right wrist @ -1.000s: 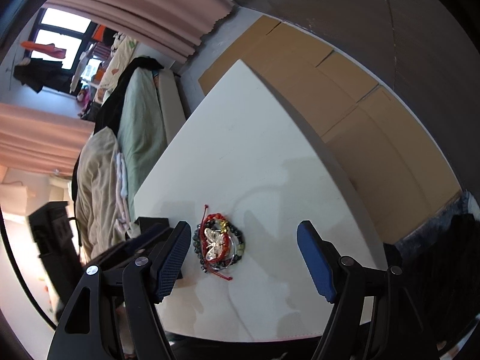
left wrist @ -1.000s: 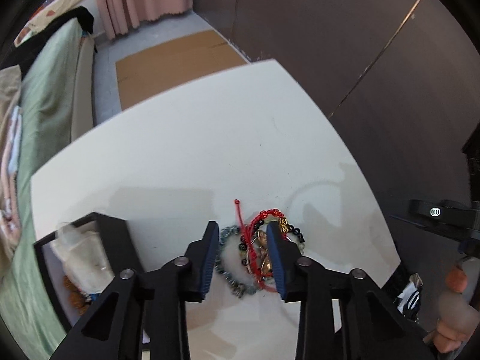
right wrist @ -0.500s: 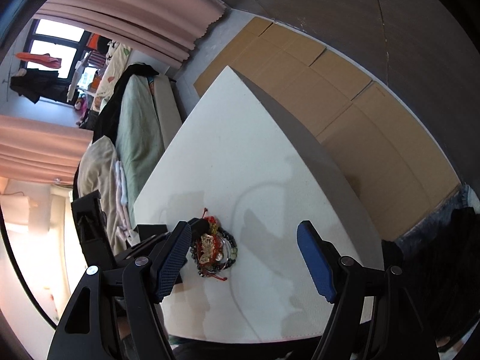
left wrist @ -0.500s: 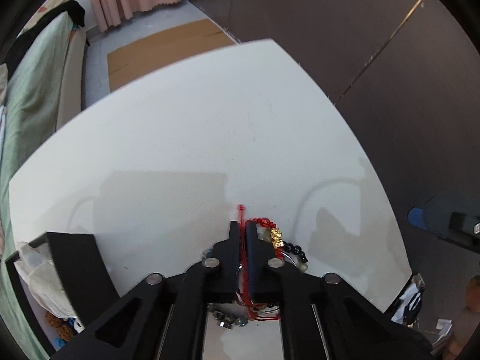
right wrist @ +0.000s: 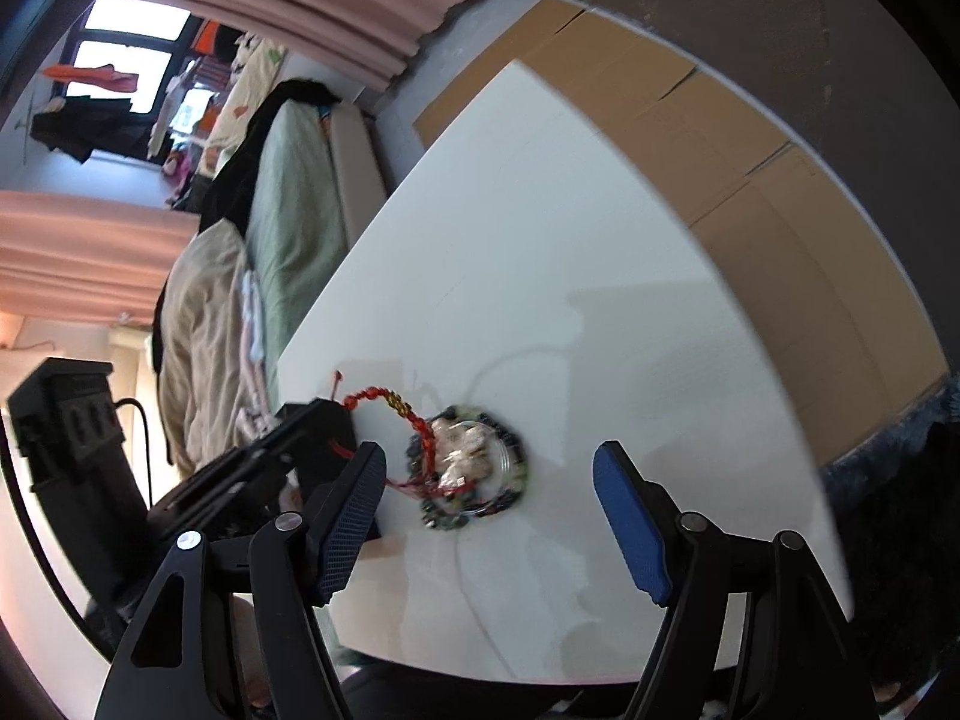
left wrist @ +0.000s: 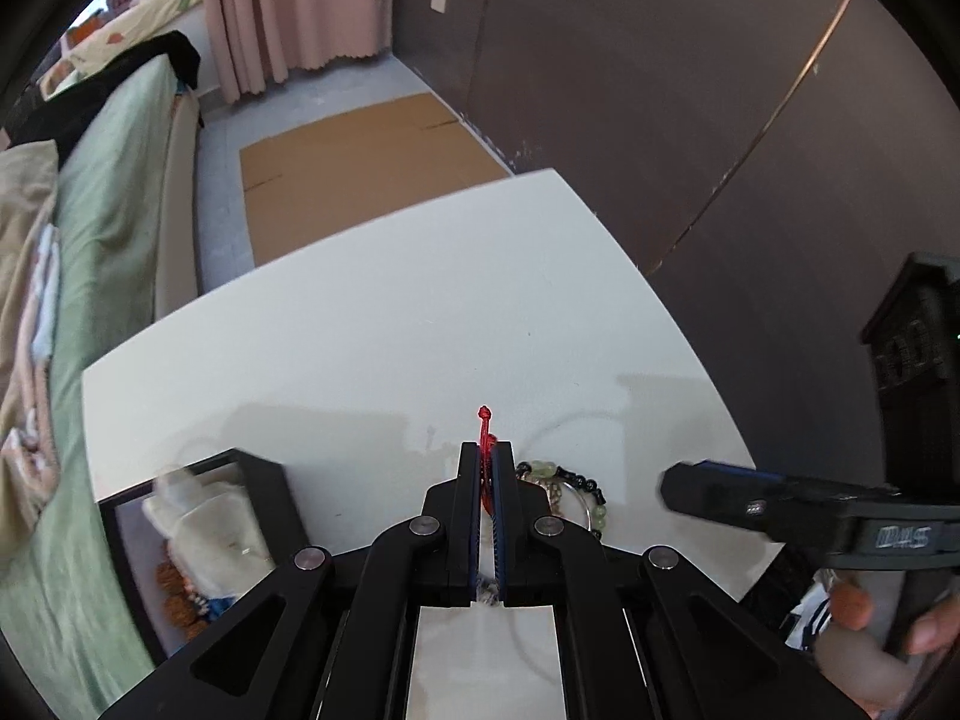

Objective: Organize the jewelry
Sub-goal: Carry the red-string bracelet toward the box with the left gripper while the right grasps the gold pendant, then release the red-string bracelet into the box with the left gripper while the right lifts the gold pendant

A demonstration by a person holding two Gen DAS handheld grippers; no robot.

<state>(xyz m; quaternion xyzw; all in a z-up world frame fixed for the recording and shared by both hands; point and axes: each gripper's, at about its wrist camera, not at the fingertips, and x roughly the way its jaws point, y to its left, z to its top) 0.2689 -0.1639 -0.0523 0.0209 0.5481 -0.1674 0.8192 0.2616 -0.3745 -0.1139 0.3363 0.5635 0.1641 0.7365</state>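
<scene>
My left gripper (left wrist: 487, 450) is shut on a red cord bracelet (left wrist: 483, 420), whose knotted end sticks out past the fingertips. In the right wrist view the red bracelet (right wrist: 384, 399) stretches from the left gripper (right wrist: 324, 414) to a pile of bead bracelets (right wrist: 474, 468) on the white table (right wrist: 570, 240). Dark and green beads of the pile (left wrist: 564, 480) show right of the left fingers. My right gripper (right wrist: 489, 516) is open and empty, hovering just above the pile.
A black jewelry box (left wrist: 198, 534) with a pale pouch and brown beads stands at the table's left front edge. A bed (left wrist: 102, 192) lies left of the table, cardboard (left wrist: 360, 150) on the floor beyond it, a dark wall on the right.
My left gripper closed on the red bracelet and lifted it, pulling it away from the pile. My right gripper moved in closer over the pile, still open.
</scene>
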